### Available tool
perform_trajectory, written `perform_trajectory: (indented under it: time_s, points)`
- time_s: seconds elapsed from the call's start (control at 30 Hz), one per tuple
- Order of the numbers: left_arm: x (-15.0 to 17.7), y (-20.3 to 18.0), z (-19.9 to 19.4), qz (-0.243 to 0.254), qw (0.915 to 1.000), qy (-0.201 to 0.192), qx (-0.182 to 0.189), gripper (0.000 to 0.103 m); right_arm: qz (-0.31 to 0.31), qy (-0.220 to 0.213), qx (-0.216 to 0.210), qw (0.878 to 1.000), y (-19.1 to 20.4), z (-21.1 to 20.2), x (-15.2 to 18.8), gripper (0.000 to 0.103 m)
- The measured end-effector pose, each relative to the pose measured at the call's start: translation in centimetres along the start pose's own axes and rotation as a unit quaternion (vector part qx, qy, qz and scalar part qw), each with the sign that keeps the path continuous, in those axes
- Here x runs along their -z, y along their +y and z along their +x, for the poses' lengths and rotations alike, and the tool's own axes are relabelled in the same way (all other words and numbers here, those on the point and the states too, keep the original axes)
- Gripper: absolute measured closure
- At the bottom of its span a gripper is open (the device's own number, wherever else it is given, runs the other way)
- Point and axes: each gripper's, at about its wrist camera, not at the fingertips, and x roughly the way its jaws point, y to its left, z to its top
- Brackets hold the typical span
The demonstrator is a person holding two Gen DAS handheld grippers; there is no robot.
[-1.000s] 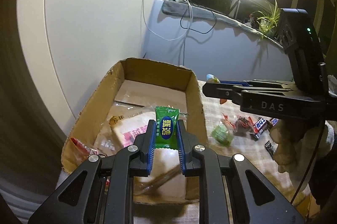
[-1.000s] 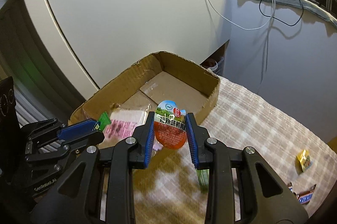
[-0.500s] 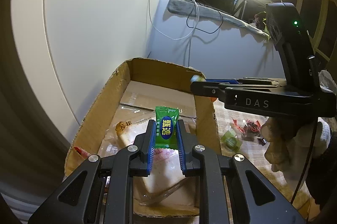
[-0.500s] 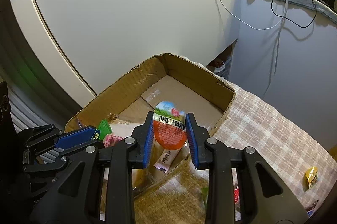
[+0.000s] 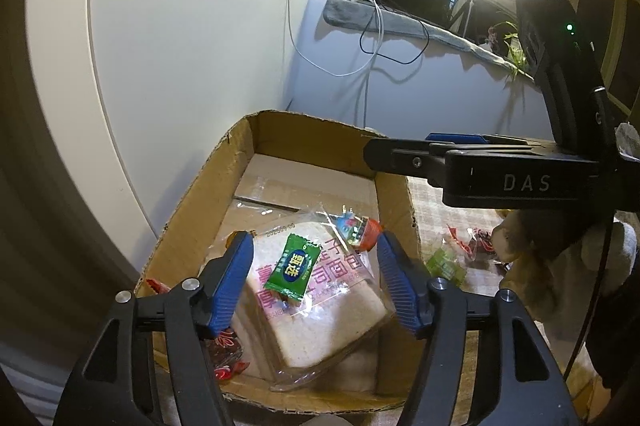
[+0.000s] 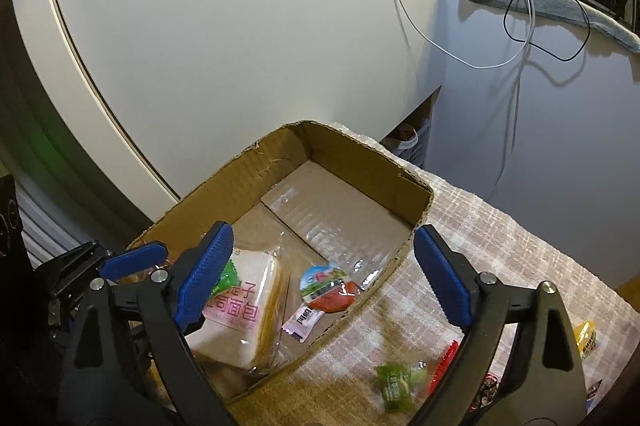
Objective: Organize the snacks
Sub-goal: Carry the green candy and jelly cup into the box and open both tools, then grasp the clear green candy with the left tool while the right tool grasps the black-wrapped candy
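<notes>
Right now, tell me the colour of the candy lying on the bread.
Green candy wrapper with a blue oval; left wrist view.

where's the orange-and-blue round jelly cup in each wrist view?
Left wrist: orange-and-blue round jelly cup sits right of centre, in the brown cardboard box, at the bagged bread's far right corner.
Right wrist: cup lies centre-low, on the box floor right of the bread.
Shared landmark: the bagged bread with pink lettering.
</notes>
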Motion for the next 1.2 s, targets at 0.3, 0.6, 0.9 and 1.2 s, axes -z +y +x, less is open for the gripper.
perform_trajectory:
  time_s: [0.3, 0.6, 0.9, 1.2]
  points:
    - [0.1, -0.4, -0.4, 0.004, 1.0, -0.006, -0.001, 0.039, 0.011, -0.002, 0.004, 1.0, -0.7, -1.4, 0.6, 0.009]
    - [0.3, -1.7, -1.4, 0.013, 0.9998, -0.015, 0.007, 0.039, 0.017, -0.012, 0.017, 1.0, -1.6, -4.3, 2.0, 0.009]
    - [0.8, -4.1, -2.2, 0.026, 0.9992, -0.017, 0.024, 0.039, 0.037, -0.015, 0.036, 0.999, -4.2, -8.1, 5.6, 0.009]
    - [1.9, -7.5, -1.5, 0.044, 0.9975, -0.002, 0.056, 0.039, 0.082, -0.009, 0.084, 0.993, -9.5, -13.4, 11.6, 0.009]
